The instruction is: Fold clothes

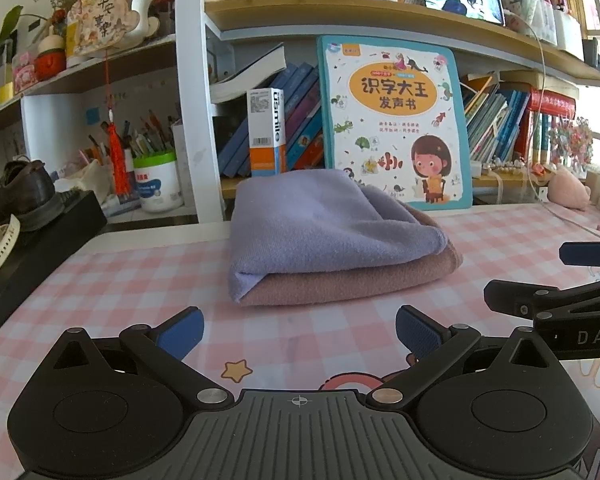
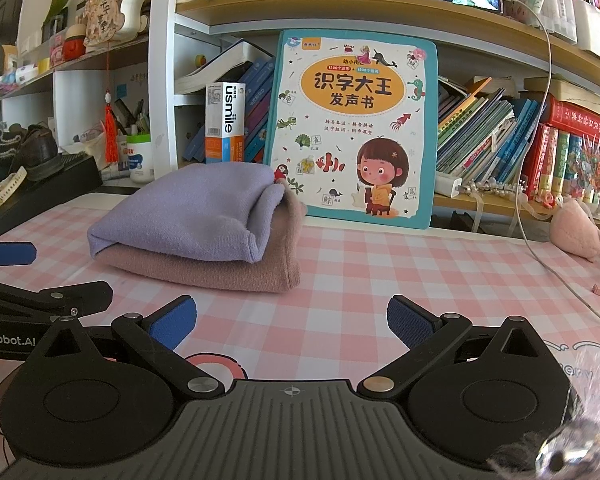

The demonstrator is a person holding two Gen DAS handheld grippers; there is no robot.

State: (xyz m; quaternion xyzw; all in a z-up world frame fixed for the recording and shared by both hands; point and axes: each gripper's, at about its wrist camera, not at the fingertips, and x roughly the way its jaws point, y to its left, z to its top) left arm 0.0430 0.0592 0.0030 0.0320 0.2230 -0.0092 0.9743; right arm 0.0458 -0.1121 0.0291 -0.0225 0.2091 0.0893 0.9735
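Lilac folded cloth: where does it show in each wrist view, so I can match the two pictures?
Left wrist: lilac folded cloth sits centre frame, atop the pink folded cloth.
Right wrist: lilac folded cloth lies left of centre, on the same pink one.
Shared landmark: the teal-edged children's book standing behind.

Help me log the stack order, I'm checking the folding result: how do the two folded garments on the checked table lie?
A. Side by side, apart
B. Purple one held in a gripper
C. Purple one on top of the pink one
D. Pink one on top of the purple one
C: the purple garment rests folded on the pink garment, and both the left gripper and the right gripper are open and empty.
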